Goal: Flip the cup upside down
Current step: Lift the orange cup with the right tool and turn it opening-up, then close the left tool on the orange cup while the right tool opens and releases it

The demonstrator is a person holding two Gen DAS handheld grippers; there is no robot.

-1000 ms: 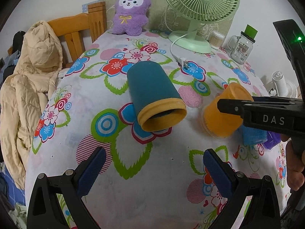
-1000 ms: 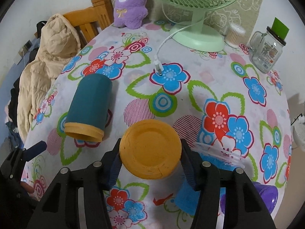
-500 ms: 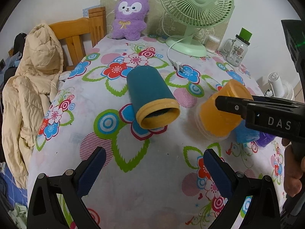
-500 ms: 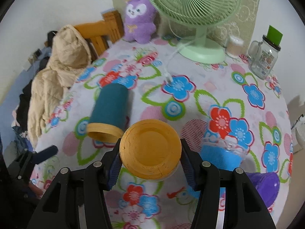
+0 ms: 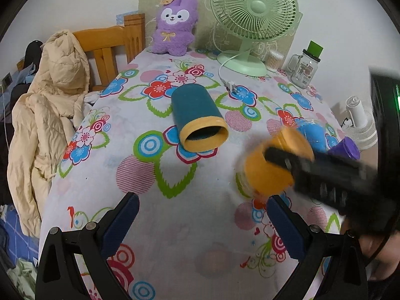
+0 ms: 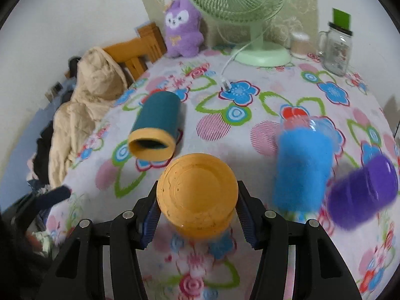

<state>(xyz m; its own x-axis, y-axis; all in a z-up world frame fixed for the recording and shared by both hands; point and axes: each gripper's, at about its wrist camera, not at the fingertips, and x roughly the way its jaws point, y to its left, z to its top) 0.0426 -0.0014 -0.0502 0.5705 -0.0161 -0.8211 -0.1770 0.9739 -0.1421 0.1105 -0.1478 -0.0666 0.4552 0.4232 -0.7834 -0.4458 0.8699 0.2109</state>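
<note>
One orange cup higher than before, clamped in right gripper; left gripper wide.

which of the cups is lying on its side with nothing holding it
The teal cup with the yellow rim, open mouth facing the cameras. The orange cup is clamped in the right gripper.

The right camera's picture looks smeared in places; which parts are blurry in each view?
Right wrist view: blue cup and purple cup smeared, orange cup sharp. Left wrist view: right gripper and orange cup blurred, teal cup crisp.
</note>
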